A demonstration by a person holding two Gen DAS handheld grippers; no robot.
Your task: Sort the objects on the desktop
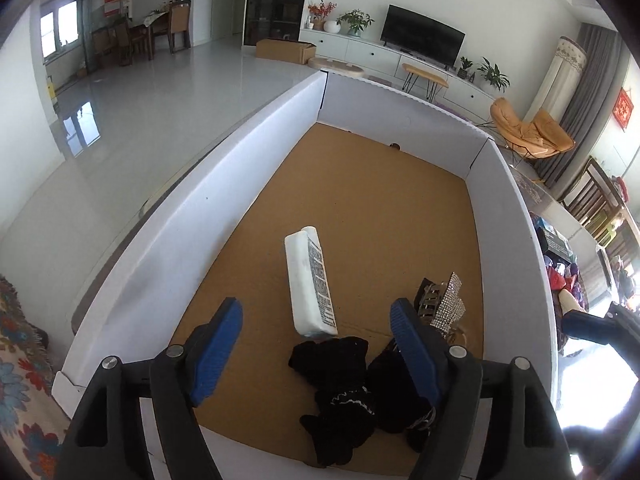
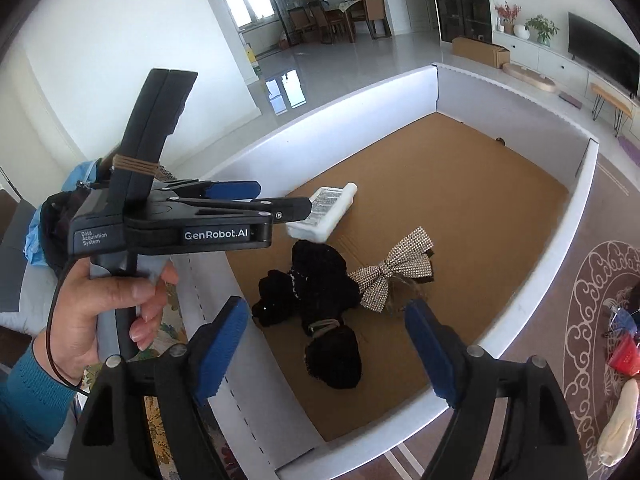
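Observation:
A white-walled box (image 1: 180, 240) with a brown cardboard floor holds the sorted things. A white pack with a printed label (image 1: 310, 280) lies on that floor. Beside it are black fabric hair ties (image 1: 340, 384) and a rhinestone bow clip (image 1: 448, 304). My left gripper (image 1: 316, 312) hovers open above the pack's near end, its blue pads clear of it. My right gripper (image 2: 326, 310) is open above the black hair ties (image 2: 320, 280), with the bow clip (image 2: 396, 268) to its right and nothing held. In the right wrist view a hand (image 2: 108, 312) holds the left gripper (image 2: 276, 198) over the white pack (image 2: 328, 212).
The box wall (image 2: 360, 96) rises on all sides. A patterned rug (image 2: 600, 280) with a red basket (image 2: 624, 354) lies to the right. A floral cloth (image 1: 20, 360) lies left of the box. Coloured clutter (image 1: 560, 256) sits beyond the right wall.

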